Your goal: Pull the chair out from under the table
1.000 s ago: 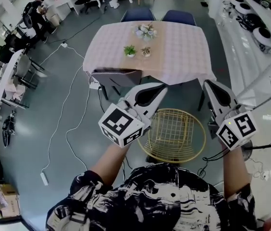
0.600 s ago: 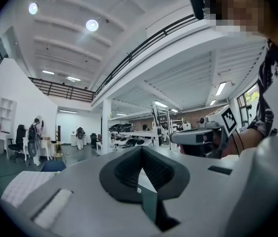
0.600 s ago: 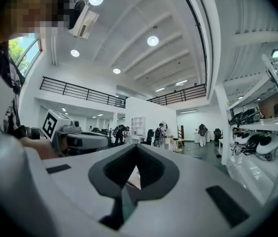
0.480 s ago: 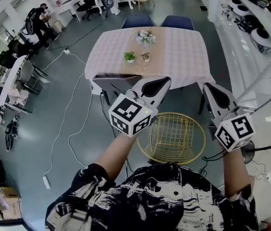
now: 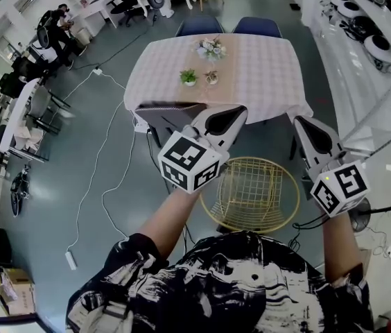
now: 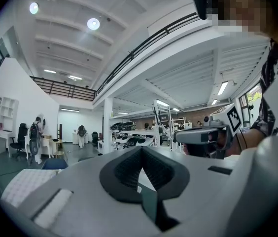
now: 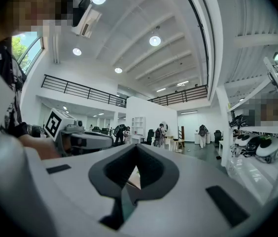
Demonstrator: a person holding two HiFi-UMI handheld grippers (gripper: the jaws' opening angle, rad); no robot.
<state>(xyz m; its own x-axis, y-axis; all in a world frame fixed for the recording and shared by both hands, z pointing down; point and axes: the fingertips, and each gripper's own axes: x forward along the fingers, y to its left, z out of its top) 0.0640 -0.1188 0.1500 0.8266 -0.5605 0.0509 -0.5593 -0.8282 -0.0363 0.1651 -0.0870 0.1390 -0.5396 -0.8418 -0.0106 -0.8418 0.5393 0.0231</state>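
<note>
A table (image 5: 265, 75) under a pink checked cloth stands ahead in the head view. A dark grey chair (image 5: 164, 113) is tucked under its near left edge. A gold wire chair (image 5: 251, 193) sits on the floor just in front of me, between my two arms. My left gripper (image 5: 239, 111) is shut and empty, hovering level over the gap between the grey and gold chairs. My right gripper (image 5: 298, 121) is shut and empty too, above the gold chair's right side near the table's corner. Neither touches a chair. In each gripper view the jaws (image 6: 141, 152) (image 7: 136, 147) meet with nothing between them.
Two blue chairs (image 5: 199, 25) (image 5: 256, 26) stand at the table's far side, and small plants (image 5: 188, 77) sit on it. A white cable (image 5: 105, 179) trails over the floor at left. A bench of white devices (image 5: 376, 47) runs along the right, and a fan stand (image 5: 389, 207) is by my right arm.
My left gripper has shifted a little forward and right, toward the table's near edge. The right gripper has stayed where it was. Both remain shut.
</note>
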